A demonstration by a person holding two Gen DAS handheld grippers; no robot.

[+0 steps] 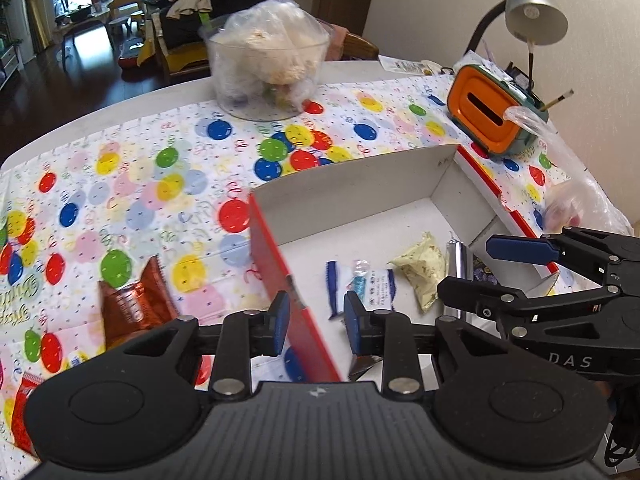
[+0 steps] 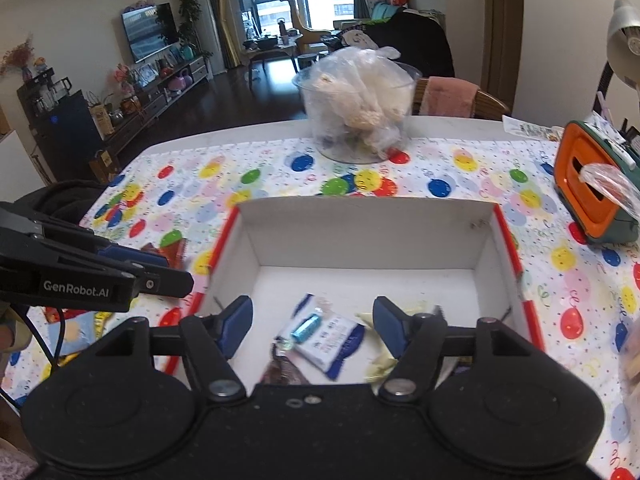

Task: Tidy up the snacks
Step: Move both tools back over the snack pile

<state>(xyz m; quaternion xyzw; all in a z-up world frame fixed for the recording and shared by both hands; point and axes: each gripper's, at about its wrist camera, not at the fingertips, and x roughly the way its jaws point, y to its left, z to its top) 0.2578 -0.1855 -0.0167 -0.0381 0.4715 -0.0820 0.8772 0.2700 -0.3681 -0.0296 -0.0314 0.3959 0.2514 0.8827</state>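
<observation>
A white box with red edges point(image 1: 360, 192) point(image 2: 360, 240) sits on the balloon-print tablecloth. Inside lie a white-and-blue snack packet point(image 1: 376, 284) point(image 2: 332, 336), a pale yellow packet point(image 1: 424, 272) and a silver wrapper point(image 1: 456, 260). A brown packet point(image 2: 284, 372) lies at the box's near edge. My left gripper point(image 1: 316, 324) is open and empty, its jaws astride the box's left wall. My right gripper point(image 2: 312, 324) is open and empty, above the packets in the box. An orange-brown snack bag point(image 1: 132, 304) lies on the cloth to the left of the box.
A clear bowl holding a plastic bag of snacks point(image 1: 268, 68) point(image 2: 360, 108) stands at the back. An orange and green container point(image 1: 488, 116) point(image 2: 592, 192) and a desk lamp point(image 1: 532, 8) stand at the right. More packets point(image 1: 24, 408) point(image 2: 76, 328) lie at the near left.
</observation>
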